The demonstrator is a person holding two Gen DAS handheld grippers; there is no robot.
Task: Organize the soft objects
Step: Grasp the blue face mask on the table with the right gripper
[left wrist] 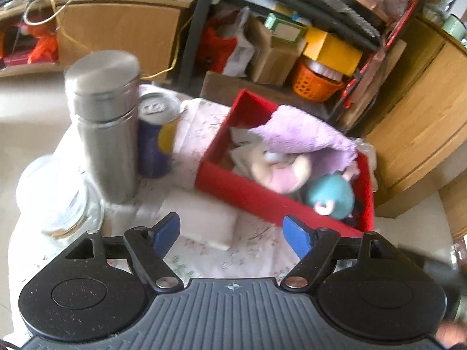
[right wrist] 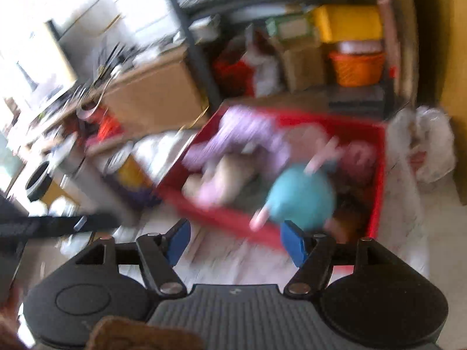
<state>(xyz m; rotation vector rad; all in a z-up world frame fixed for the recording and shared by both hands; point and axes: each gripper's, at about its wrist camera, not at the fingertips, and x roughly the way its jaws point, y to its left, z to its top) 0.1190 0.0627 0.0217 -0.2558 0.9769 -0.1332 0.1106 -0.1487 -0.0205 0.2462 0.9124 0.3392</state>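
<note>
two grippers hang over a floral tablecloth (left wrist: 204, 250). the left gripper (left wrist: 232, 233) has its jaws well apart and empty, above a white block (left wrist: 201, 218) near the red box (left wrist: 248, 195). the right gripper (right wrist: 235, 240) is part open, holding nothing. soft toys, a purple cloth (left wrist: 303, 134) and a teal plush (left wrist: 332, 192), lie inside the box. at left a steel flask (left wrist: 108, 128), a can (left wrist: 154, 140) and a glass jar (left wrist: 58, 198) crowd the edge. cluttered shelves (left wrist: 292, 43) stand far behind.

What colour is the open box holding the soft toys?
Red box; clearest in the left wrist view.
</note>
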